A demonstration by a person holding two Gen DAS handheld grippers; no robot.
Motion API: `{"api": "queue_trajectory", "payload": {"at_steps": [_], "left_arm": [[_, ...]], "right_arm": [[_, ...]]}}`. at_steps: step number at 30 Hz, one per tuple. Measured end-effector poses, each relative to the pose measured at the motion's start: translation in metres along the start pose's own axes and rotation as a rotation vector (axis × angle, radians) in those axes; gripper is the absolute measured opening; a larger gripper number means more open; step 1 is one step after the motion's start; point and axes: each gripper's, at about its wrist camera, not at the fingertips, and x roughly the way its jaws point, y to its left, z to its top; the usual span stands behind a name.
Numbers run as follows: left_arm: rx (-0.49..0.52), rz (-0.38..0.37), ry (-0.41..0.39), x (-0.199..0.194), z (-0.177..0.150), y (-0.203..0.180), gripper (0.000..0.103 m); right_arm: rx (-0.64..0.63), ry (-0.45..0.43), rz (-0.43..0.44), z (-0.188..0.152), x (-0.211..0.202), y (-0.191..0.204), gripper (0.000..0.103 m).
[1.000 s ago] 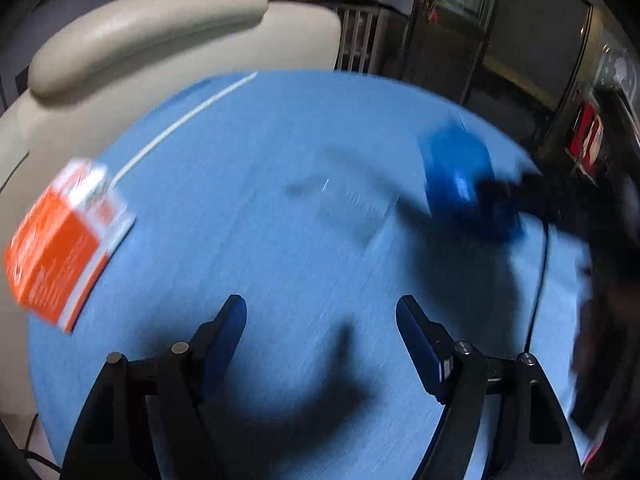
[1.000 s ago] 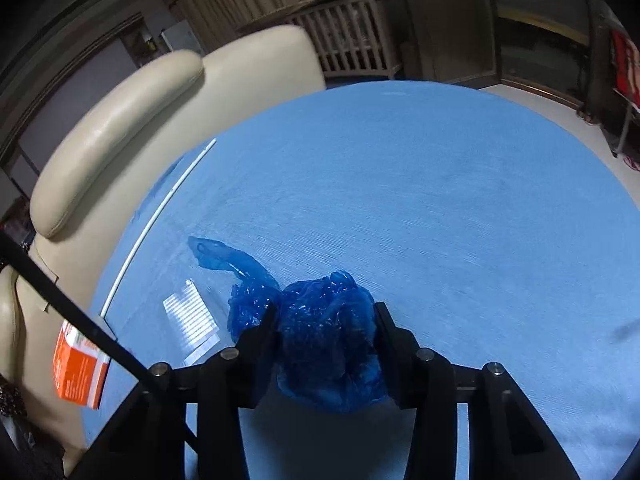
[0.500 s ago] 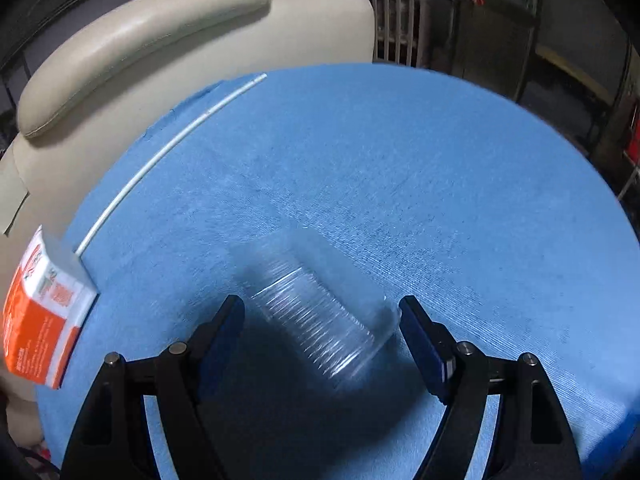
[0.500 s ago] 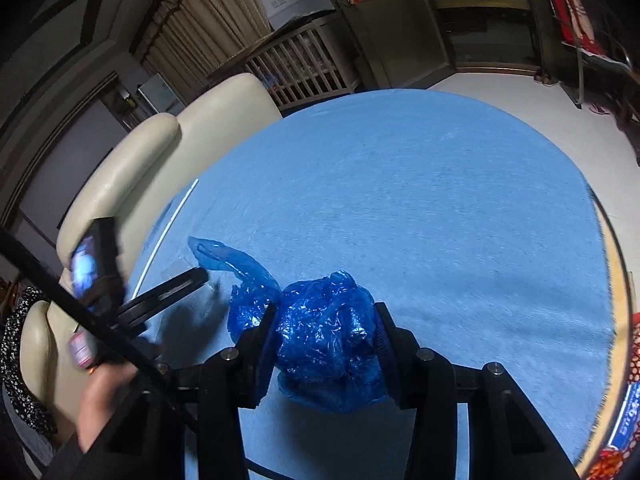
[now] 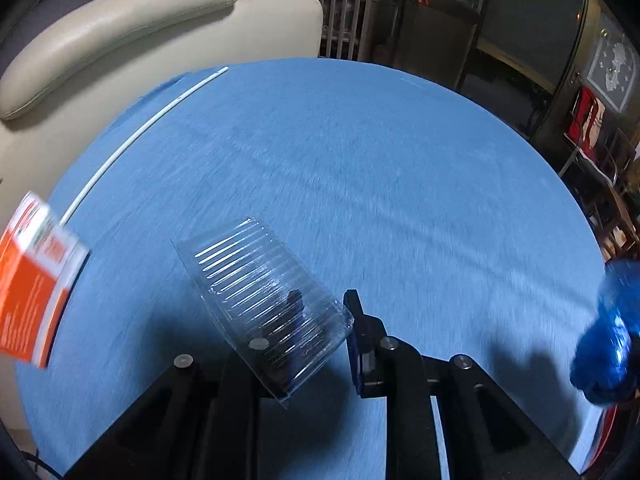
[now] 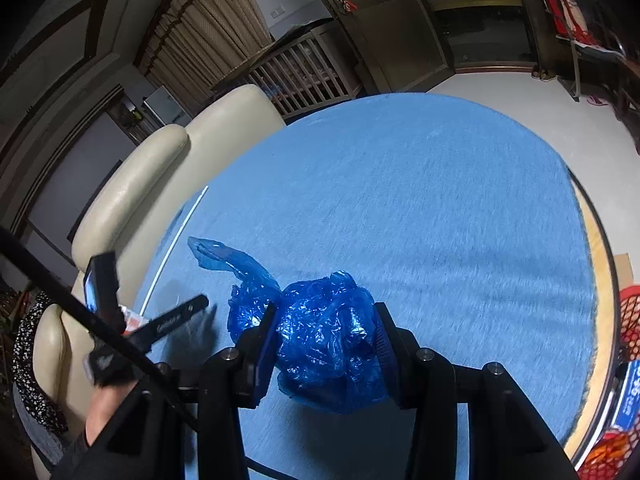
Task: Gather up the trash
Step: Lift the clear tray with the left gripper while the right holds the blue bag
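With the carton [image 5: 34, 284] lying untouched at the table's [image 5: 360, 160] left edge beside the straw [image 5: 132, 148], the left gripper [image 5: 320, 322] is clamped on the clear tray [image 5: 264, 300], tilted off the cloth; carry it gently, as thin plastic may buckle or slip; further right, the right gripper [image 6: 326, 330] is clamped on the blue bag [image 6: 328, 340]; keep that squeeze firm until the basket [image 6: 630, 320].

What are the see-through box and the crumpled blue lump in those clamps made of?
The clear box looks like thin, glossy rigid plastic: transparent, with moulded ribs catching light. The blue lump appears to be thin plastic film, perhaps a bag: shiny, translucent, finely creased.
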Motion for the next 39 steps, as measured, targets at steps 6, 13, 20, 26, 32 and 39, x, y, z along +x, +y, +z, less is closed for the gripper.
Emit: {"api": "queue_trajectory", "payload": {"at_steps": [6,13,20,26,32,39], "left_arm": [[0.014,0.036,-0.003,-0.019,-0.037,-0.009,0.022],[0.019,0.046,-0.011,-0.034,-0.057,-0.011,0.022],[0.031,0.029,-0.008,-0.042,-0.076,-0.01,0.022],[0.066,0.009,-0.016,-0.059,-0.096,-0.022,0.022],[0.088,-0.012,-0.019,-0.07,-0.105,-0.031,0.022],[0.14,-0.046,-0.013,-0.07,-0.105,-0.052,0.022]], "right_arm": [[-0.02,0.017,0.019,-0.017,-0.003,0.012,0.047],[-0.036,0.006,0.002,-0.032,-0.013,0.015,0.047],[-0.057,0.018,-0.033,-0.056,-0.015,0.013,0.047],[-0.078,0.025,-0.048,-0.074,-0.018,0.014,0.047],[-0.091,0.019,-0.053,-0.083,-0.022,0.013,0.048],[-0.088,-0.018,-0.074,-0.09,-0.04,0.002,0.048]]}}
